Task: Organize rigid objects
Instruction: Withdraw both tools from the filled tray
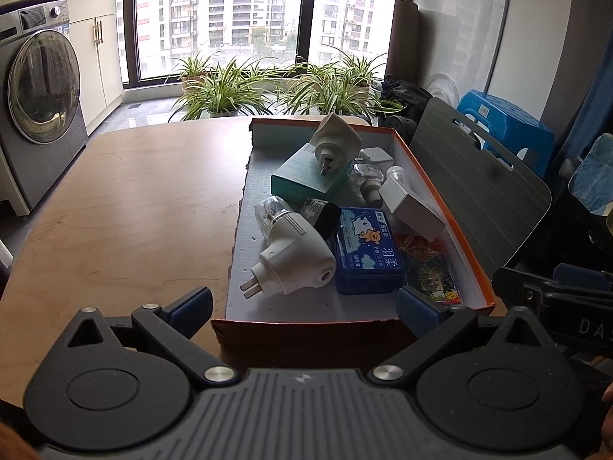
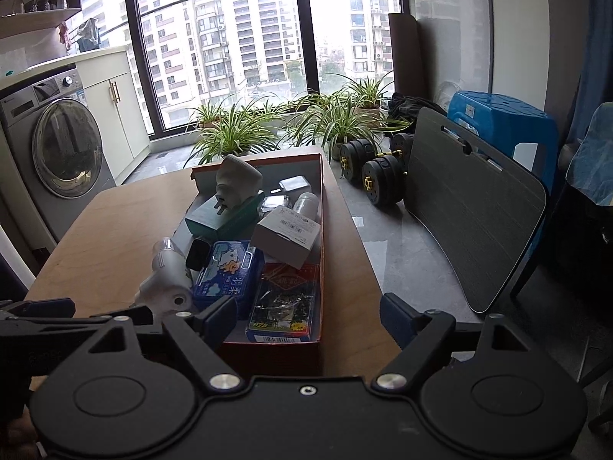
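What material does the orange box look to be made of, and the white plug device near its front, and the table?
Orange box: cardboard, matte; its left edge is torn and shows corrugation. White plug device: likely hard plastic, smooth and slightly glossy, with two metal prongs and a clear bottle, glass or plastic, at its back. Table: light wood or wood-look laminate, with visible grain and a satin sheen.

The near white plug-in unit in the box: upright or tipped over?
Tipped over. The white plug-in unit lies on its side in the cardboard box, prongs pointing toward the box's left edge, clear bottle end toward the window.
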{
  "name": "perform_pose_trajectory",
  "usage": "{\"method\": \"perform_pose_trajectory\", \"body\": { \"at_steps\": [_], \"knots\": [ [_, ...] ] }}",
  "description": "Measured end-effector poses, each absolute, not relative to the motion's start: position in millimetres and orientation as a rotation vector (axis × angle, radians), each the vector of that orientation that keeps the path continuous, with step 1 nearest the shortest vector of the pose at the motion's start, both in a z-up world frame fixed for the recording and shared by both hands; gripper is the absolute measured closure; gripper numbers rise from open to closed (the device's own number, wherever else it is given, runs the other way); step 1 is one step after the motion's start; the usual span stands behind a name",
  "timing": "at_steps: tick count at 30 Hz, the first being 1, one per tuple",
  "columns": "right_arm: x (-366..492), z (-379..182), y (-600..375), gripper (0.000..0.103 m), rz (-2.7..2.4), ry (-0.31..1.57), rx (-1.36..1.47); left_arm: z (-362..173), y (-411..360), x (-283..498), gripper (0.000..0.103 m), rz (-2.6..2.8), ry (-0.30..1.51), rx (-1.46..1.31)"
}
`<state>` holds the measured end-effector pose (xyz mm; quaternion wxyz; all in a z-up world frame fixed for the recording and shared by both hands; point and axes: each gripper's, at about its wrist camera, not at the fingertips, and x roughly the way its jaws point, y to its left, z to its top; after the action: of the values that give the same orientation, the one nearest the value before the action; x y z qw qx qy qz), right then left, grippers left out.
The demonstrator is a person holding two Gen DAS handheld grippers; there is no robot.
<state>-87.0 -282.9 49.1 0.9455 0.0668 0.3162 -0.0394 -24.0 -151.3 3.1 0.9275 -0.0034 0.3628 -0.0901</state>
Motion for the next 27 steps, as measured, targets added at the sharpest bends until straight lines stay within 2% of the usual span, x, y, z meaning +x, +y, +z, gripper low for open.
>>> {"method": "perform_pose_trajectory", "body": {
  "at_steps": [27],
  "knots": [
    [-81.5, 32.3, -270.1, 0.007, -0.052, 0.688, 0.120, -1.5, -145.0, -22.3, 0.000, -0.133, 0.763, -0.015]
  ]
}}
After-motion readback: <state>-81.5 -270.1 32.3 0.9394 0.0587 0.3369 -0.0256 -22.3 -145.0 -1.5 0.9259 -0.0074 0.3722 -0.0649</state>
